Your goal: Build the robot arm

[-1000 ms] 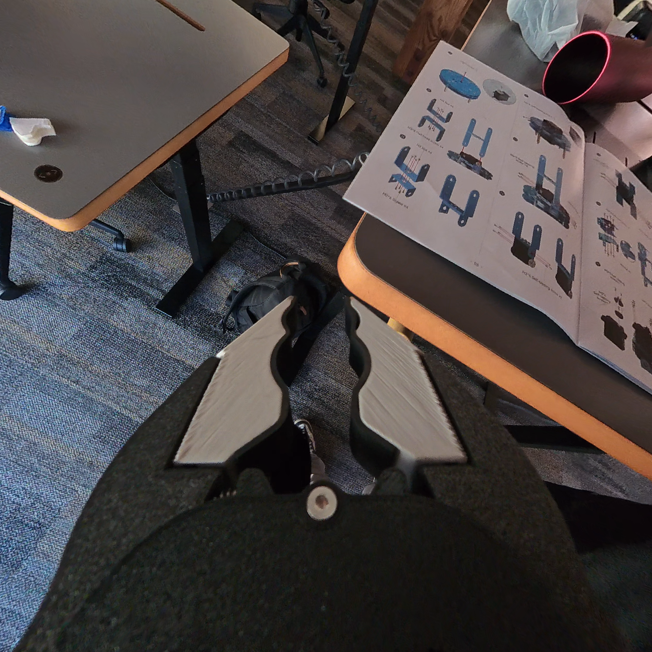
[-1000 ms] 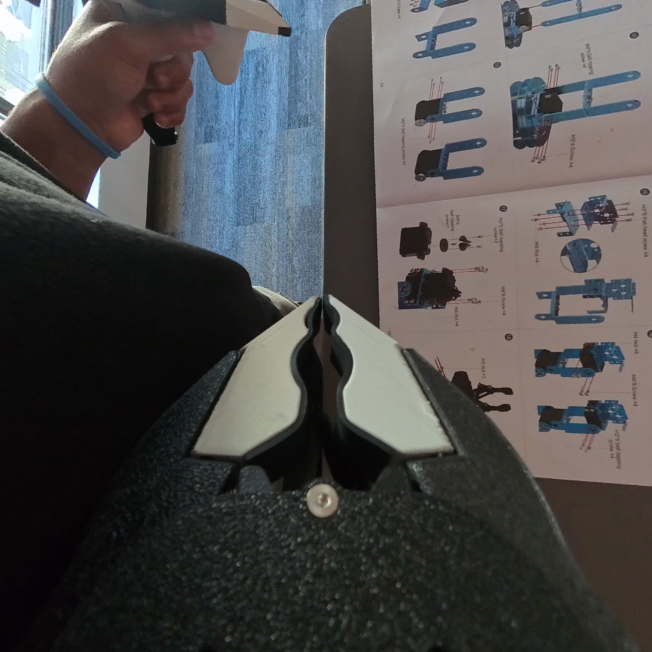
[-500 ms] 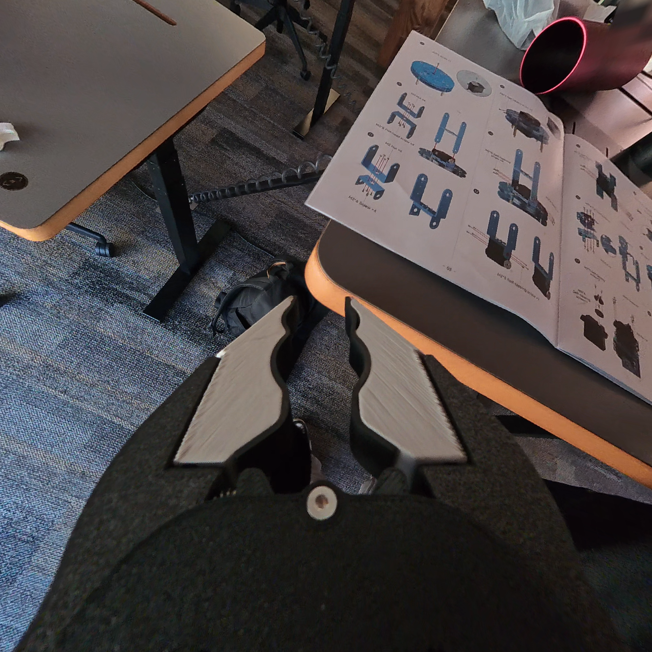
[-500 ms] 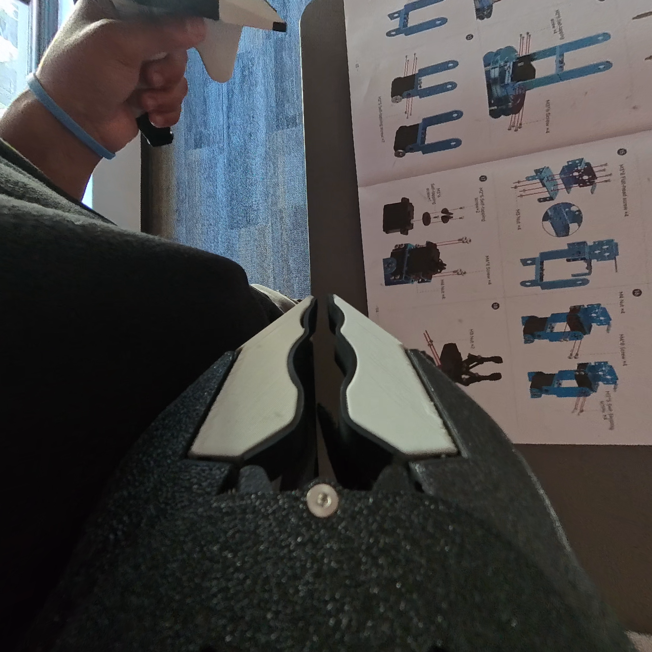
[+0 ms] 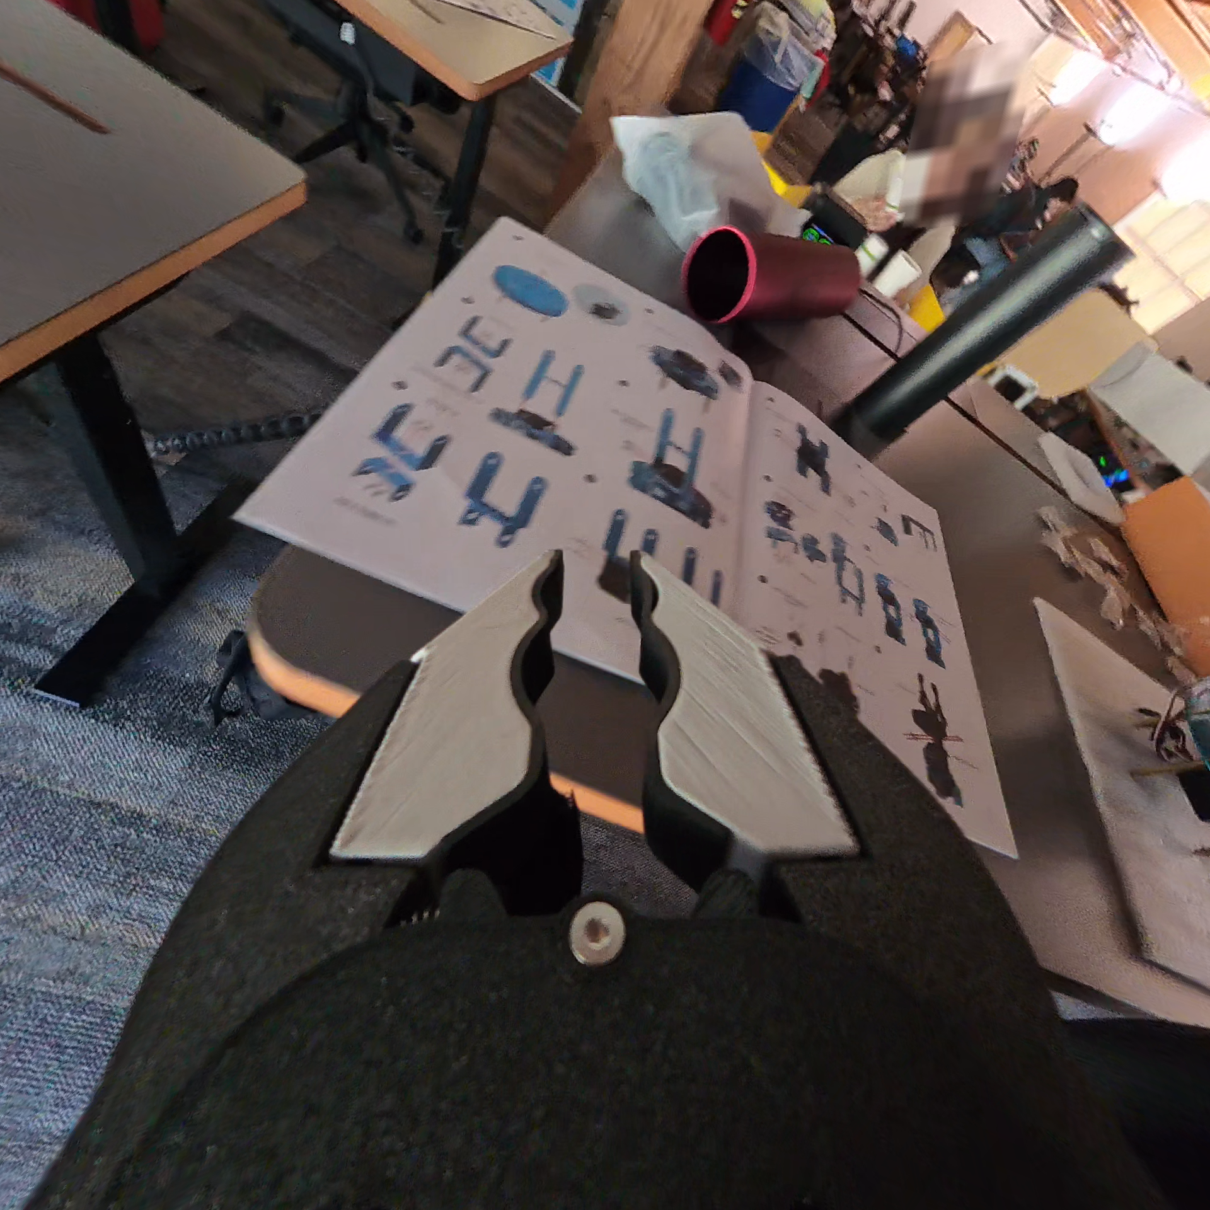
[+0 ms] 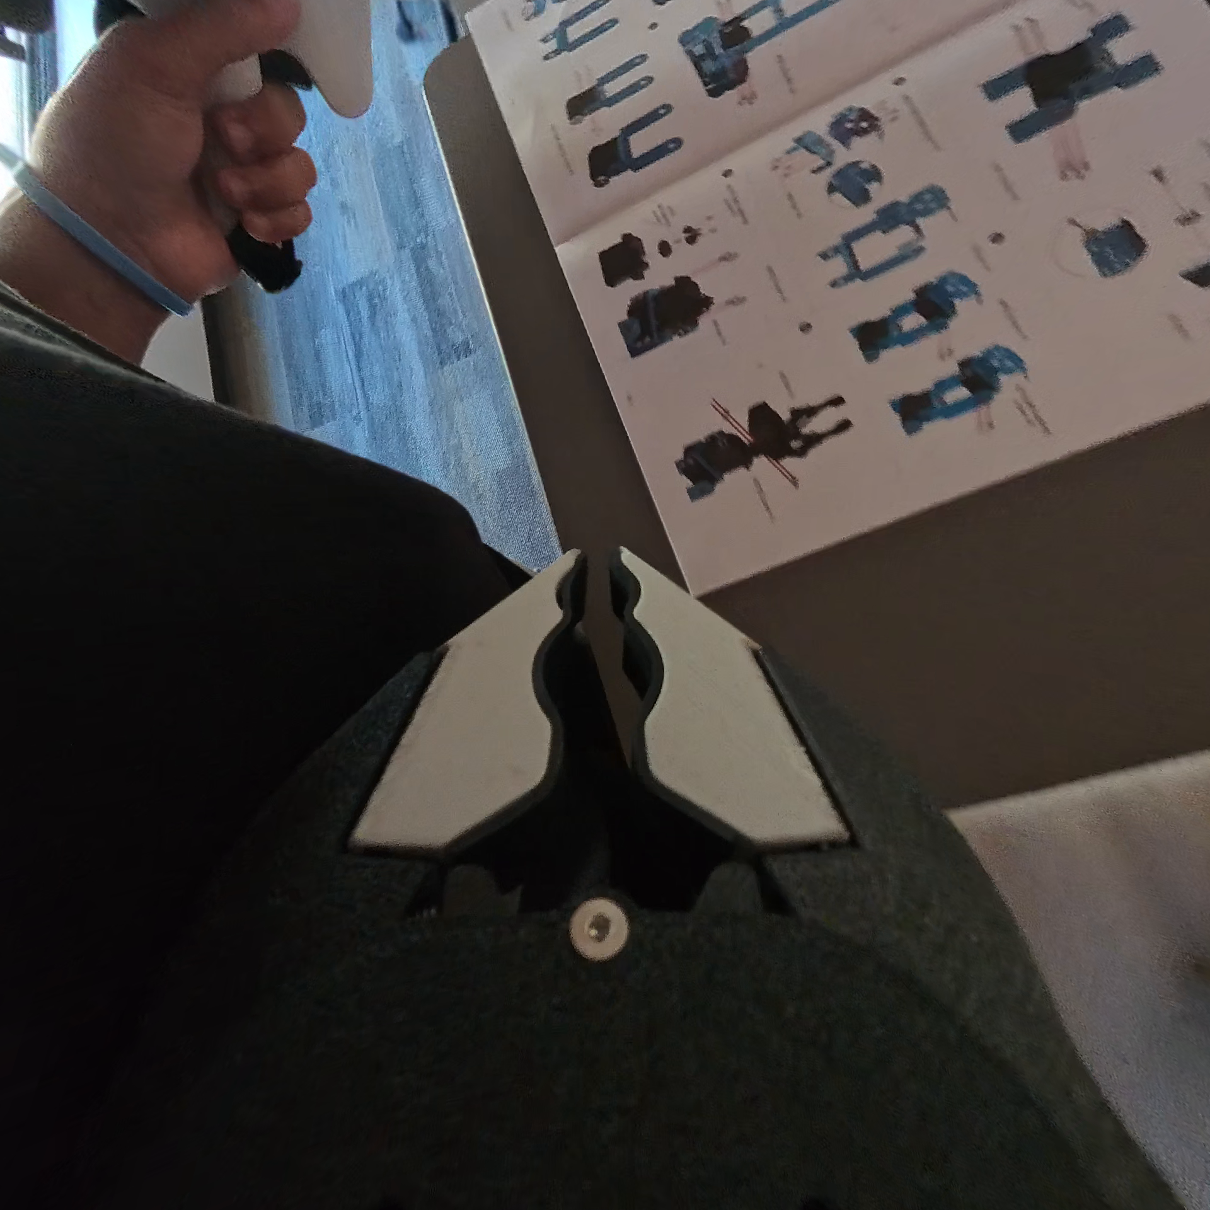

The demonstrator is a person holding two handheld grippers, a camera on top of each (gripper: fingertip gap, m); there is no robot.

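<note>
left tool (image 5: 594, 576): jaws partly apart, empty, over near edge of open instruction booklet (image 5: 655, 497) | right tool (image 6: 596, 569): jaws nearly closed, narrow gap, empty, near booklet corner | booklet lies flat on tabletop (image 5: 366, 628), untouched | red cup (image 5: 772, 275) on its side beyond

Silver-grey finger plates edged in black are fitted to the left gripper (image 5: 594, 563), set in a black speckled body. The same silver-grey and black scheme is seen on the right gripper (image 6: 596, 560). The open white paper booklet (image 5: 655, 419) is printed with blue and black part diagrams. The dark grey tabletop (image 5: 366, 622) is trimmed with an orange edge band. A metallic crimson cylindrical tumbler (image 5: 772, 275) is noted. The carpet (image 5: 98, 818) is mottled blue-grey. A light blue wristband (image 6: 98, 255) is worn.
</note>
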